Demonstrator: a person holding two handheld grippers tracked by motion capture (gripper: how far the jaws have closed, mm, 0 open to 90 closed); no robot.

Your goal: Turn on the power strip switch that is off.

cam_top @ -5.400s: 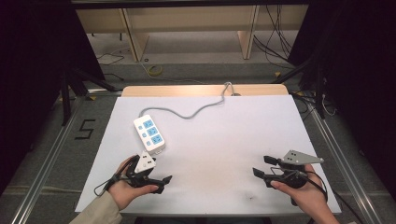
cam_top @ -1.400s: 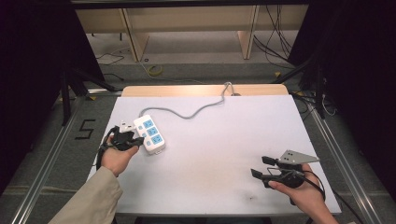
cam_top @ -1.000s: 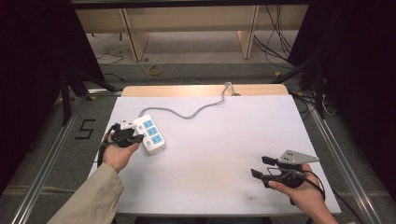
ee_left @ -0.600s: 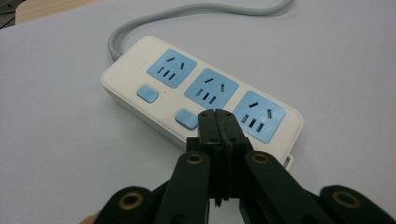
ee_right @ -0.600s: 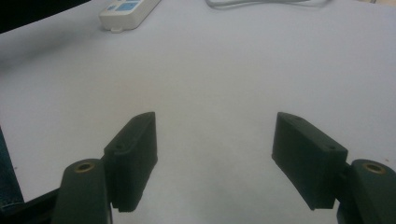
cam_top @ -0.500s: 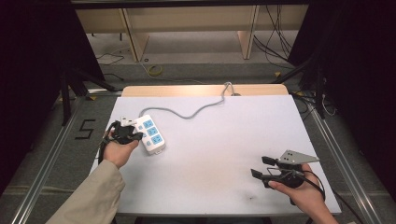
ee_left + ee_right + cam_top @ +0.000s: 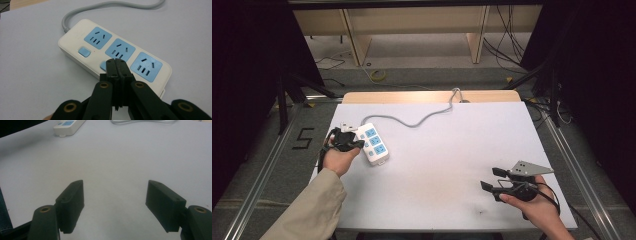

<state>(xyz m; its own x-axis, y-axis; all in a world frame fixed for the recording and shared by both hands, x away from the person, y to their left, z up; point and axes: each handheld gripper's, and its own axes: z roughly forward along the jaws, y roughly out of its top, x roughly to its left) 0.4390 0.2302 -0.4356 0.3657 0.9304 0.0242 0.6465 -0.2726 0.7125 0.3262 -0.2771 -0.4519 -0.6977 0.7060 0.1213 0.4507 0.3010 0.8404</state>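
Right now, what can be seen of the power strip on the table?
The power strip is a white plastic bar with three blue sockets and small blue switch buttons beside them. It lies flat, sockets up, near the left edge of the white table. A grey cable snakes from one end towards the far edge. The shut left gripper is at the middle button; contact cannot be told.

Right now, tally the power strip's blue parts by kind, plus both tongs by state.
Blue sockets on the power strip: 3
Blue switch buttons: 2, one clear, one partly behind the left tongs
Tongs shut: 1, left tongs, tips at that button
Tongs open: 1, right tongs, nothing between
Total: 7
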